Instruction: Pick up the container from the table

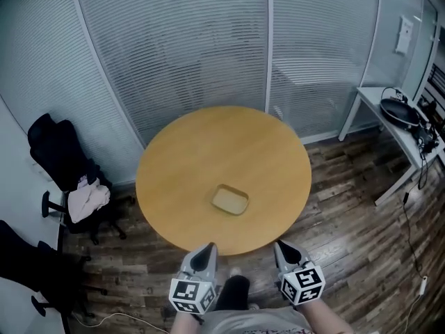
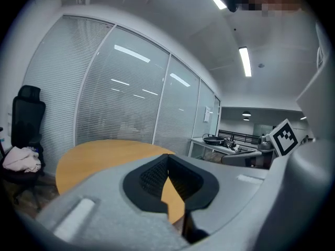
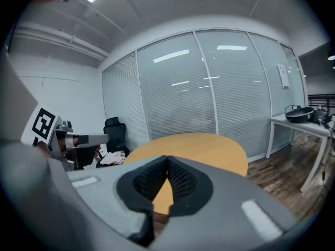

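Container (image 1: 230, 200): on surface (image 1: 208, 145), near its edge
Left gripper (image 1: 206, 250): fingers pressed together, empty
Right gripper (image 1: 281, 247): fingers pressed together, empty

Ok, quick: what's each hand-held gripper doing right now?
Left hand-held gripper: closed, holding nothing.
Right hand-held gripper: closed, holding nothing.

A wall of glass panels (image 1: 195, 54) with thin horizontal blinds closes the back of the room. At the left stands a black office chair (image 1: 59, 155), and a pale cloth (image 1: 88, 199) lies on its seat. A second dark chair (image 1: 35, 270) is in the lower left corner. At the right, a white desk (image 1: 372, 94) carries a black pan (image 1: 400, 111) and some black cables (image 1: 425, 139). The floor (image 1: 348, 242) is of dark wood planks, and a thin white cable (image 1: 111, 319) lies on it. Long ceiling lamps (image 2: 244, 61) are lit.
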